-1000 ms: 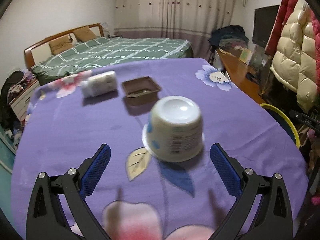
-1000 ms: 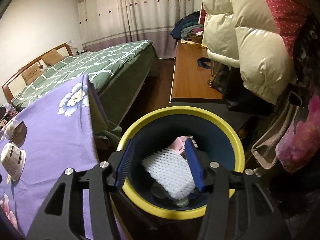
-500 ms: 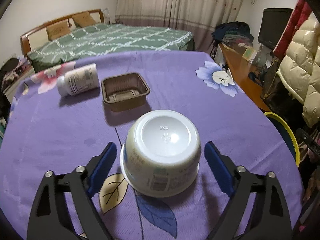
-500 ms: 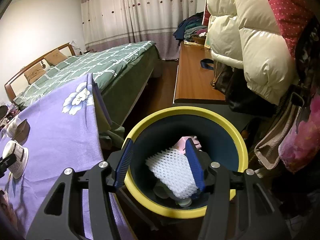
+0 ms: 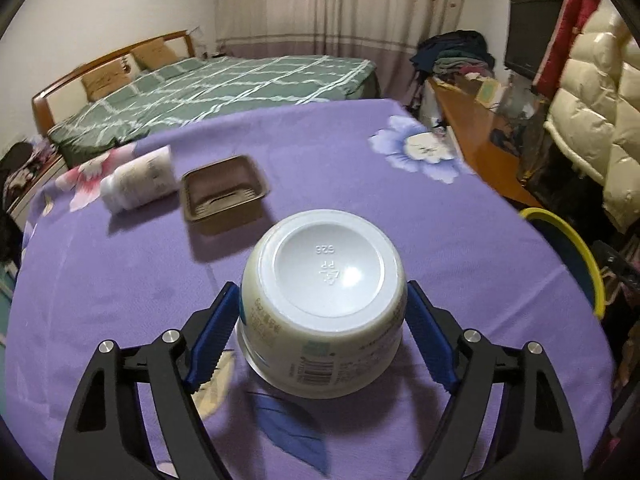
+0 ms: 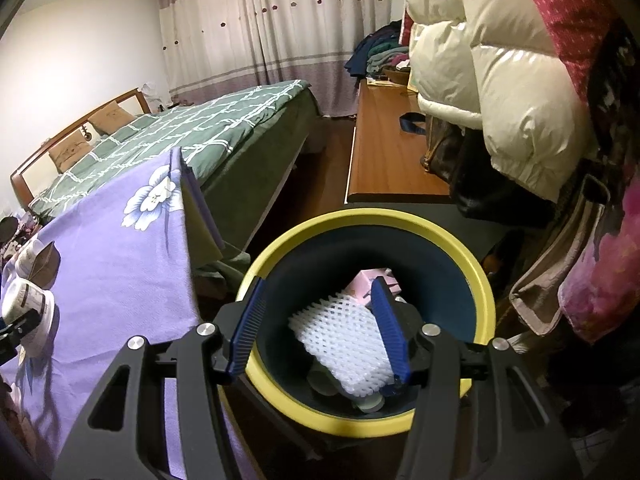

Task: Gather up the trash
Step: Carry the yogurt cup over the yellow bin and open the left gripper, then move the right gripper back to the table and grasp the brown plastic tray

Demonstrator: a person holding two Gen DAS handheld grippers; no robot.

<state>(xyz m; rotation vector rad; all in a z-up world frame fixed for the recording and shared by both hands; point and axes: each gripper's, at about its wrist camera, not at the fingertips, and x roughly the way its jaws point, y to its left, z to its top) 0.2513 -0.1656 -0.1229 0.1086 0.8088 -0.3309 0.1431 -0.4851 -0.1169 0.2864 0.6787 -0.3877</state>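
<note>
An upturned white plastic cup (image 5: 326, 300) stands on the purple flowered tablecloth (image 5: 120, 280). My left gripper (image 5: 323, 332) is shut on the cup, with a blue pad against each side. A brown plastic tray (image 5: 222, 194) and a white bottle (image 5: 138, 178) on its side lie farther back on the table. My right gripper (image 6: 320, 328) is open and empty, above the yellow-rimmed dark bin (image 6: 476, 280). In the bin lie a white foam net (image 6: 344, 340) and a pink carton (image 6: 362, 282). The cup also shows at the left edge of the right wrist view (image 6: 28, 304).
The bin stands on the floor just off the table's right edge and shows in the left wrist view (image 5: 576, 248). A green bed (image 5: 224, 84) is behind the table. A wooden bench (image 6: 392, 148) and hanging puffy coats (image 6: 500, 64) are to the right.
My left gripper moved forward around the upturned cup and closed until both pads touch its sides. My right gripper stayed open above the bin, with only a slight shift.
</note>
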